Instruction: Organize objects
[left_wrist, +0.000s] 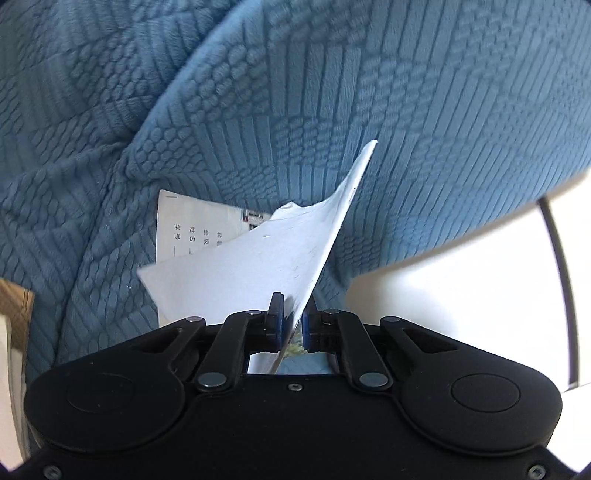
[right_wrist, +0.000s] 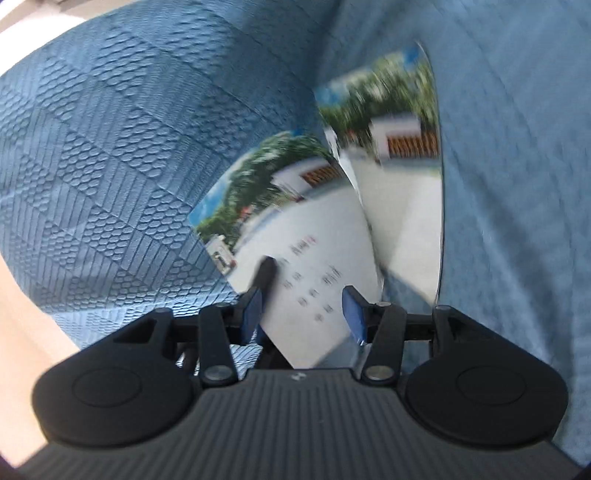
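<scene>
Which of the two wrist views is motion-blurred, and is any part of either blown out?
Right wrist view: the photo-printed booklet and the blue textured cover on the right side are smeared. Left wrist view: sharp on the white sheet pinched in the left hand-held gripper; the bright area at right is overexposed.

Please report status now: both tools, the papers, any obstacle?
Left tool shut on white sheet. Right tool open, photo booklet between. Blue blanket underneath, nothing blocking.
</scene>
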